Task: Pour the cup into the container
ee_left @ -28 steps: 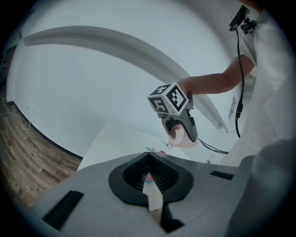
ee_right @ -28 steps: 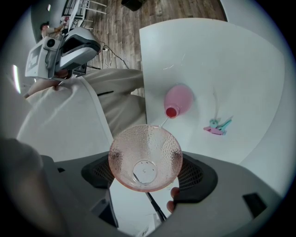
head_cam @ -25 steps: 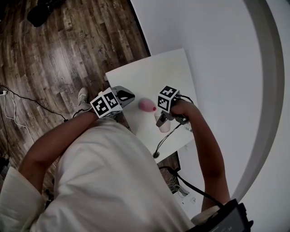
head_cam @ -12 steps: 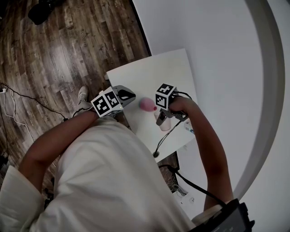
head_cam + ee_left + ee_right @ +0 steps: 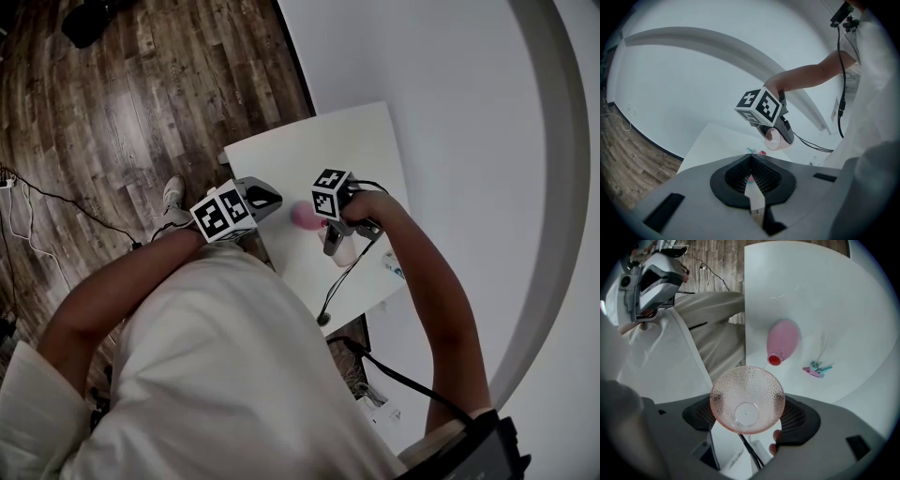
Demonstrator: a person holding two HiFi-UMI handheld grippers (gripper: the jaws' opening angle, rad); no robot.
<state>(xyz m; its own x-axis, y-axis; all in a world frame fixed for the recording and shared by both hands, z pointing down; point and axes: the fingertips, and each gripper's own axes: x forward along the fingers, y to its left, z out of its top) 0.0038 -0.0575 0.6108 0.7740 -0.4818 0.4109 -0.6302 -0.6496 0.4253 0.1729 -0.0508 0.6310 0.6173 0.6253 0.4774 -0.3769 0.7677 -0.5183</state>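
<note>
Right gripper (image 5: 746, 414) clamps the pink cup (image 5: 746, 398), mouth facing its camera. I see the bottle (image 5: 783, 340) at one o'clock on the table (image 5: 834, 296); left gripper (image 5: 751, 164) closed, empty.

1. The white rectangular table (image 5: 323, 150) is lying bare across its far half, offering open room there.
2. The pink bottle-shaped container (image 5: 783, 341) is sitting near the table's middle, blocking the path just beyond the clear pink dimpled cup (image 5: 746, 399) clamped in the right gripper (image 5: 746, 420).
3. Small pink and teal clips (image 5: 816, 370) are lying near the container's right side, narrowing that passage.
4. A black cable (image 5: 339, 281) is trailing over the table's near edge.
5. The left gripper (image 5: 255, 199), jaws together, is hovering by the table's left edge, apart from the container.
6. A white wall (image 5: 450, 112) is closing off the right side.
</note>
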